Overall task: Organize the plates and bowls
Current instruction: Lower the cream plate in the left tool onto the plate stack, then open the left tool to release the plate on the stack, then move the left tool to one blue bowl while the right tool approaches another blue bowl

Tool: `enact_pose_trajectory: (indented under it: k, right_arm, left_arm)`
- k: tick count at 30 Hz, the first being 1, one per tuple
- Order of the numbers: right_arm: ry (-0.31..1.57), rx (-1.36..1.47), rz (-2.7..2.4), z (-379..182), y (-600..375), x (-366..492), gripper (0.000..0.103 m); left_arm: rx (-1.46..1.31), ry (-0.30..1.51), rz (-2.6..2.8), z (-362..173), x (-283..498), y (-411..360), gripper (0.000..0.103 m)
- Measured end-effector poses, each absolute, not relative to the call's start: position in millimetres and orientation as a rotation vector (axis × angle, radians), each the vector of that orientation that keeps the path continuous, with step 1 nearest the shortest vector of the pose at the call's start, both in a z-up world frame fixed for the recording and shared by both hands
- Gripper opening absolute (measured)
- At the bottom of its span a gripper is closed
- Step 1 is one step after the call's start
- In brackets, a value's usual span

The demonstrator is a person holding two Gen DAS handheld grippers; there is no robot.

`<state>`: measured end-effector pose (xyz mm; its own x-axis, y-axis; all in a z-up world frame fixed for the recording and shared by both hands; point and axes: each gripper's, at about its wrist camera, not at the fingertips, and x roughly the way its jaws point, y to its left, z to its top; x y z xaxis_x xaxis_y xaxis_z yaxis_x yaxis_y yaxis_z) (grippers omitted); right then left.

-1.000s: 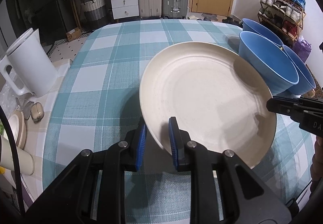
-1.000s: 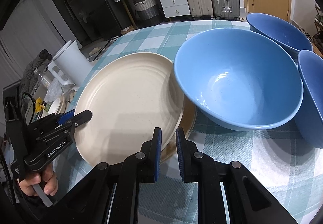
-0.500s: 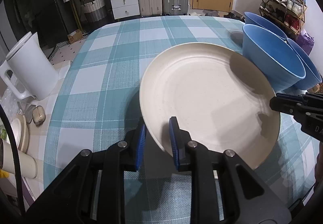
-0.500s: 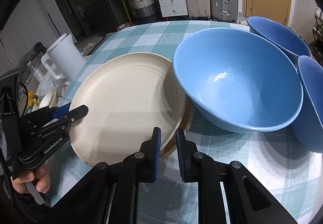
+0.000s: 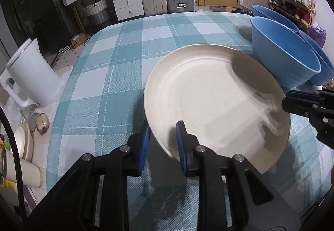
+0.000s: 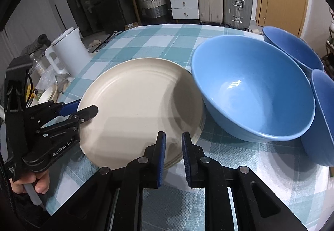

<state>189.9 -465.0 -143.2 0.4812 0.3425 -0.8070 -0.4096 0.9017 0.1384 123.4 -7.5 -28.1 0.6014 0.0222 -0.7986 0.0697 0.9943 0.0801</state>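
both tongs point steeply down at the bench (image 5: 129, 47), which wears a teal check cloth. the left tongs (image 5: 162, 139) come in from 6 o'clock in their own view, narrow, clamped on the near rim of the plate (image 5: 210, 106): one blue pad sits under the rim and the other on top. in the right view the same tongs (image 6: 83, 108) reach in from 9 o'clock, and a hand (image 6: 34, 184) grips their handle at the lower left.

the right tongs (image 6: 173, 147) also enter from 6 o'clock, narrow. the plate (image 6: 137, 110) rim runs into the gap between their pads; whether the pads press on it i cannot tell. a second rim shows just under the plate's edge at 5 o'clock, beside the right pad. in the left view the right tongs (image 5: 292, 103) show at 3 o'clock, their tip at the plate's edge.

the plate is tilted, its left side raised off the cloth. a blue bowl (image 6: 252, 89) stands just beside it at 2 o'clock, its side overlapping the plate's rim. two more bowls (image 6: 292, 47) sit at the right, close behind and beside the first. a white kettle (image 5: 31, 72) stands at 9 o'clock, off the cloth.
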Motion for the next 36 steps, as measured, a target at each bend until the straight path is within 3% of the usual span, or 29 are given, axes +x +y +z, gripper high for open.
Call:
enact_pose_trajectory:
  k: [4, 6, 8, 13, 15, 17, 20, 21, 36]
  right_arm:
    - [0.964, -0.075, 0.466, -141, -464, 189, 0.021]
    - [0.957, -0.065, 0.469, -138, -466, 188, 0.031]
    - [0.946, -0.05, 0.475, -134, -470, 185, 0.043]
    - [0.915, -0.019, 0.496, -118, -477, 176, 0.07]
    - [0.885, 0.001, 0.504, -109, -483, 172, 0.084]
    - [0.863, 0.009, 0.496, -99, -488, 170, 0.088]
    - [0.825, 0.012, 0.467, -81, -499, 166, 0.099]
    - [0.809, 0.013, 0.455, -75, -503, 165, 0.101]
    - [0.682, 0.029, 0.298, 4, -595, 146, 0.102]
  left_arm:
    - [0.055, 0.939, -0.061, -24, 120, 0, 0.023]
    - [0.037, 0.936, -0.076, -19, 116, 3, 0.028]
    - [0.021, 0.923, -0.092, -12, 111, 7, 0.037]
    - [-0.01, 0.867, -0.108, 15, 98, 14, 0.073]
    - [-0.017, 0.84, -0.125, 28, 93, 14, 0.082]
    - [-0.025, 0.825, -0.138, 39, 89, 13, 0.083]
    - [-0.039, 0.8, -0.171, 57, 84, 9, 0.095]
    - [-0.045, 0.786, -0.184, 64, 82, 7, 0.102]
    - [0.005, 0.669, -0.237, 134, 82, -44, 0.102]
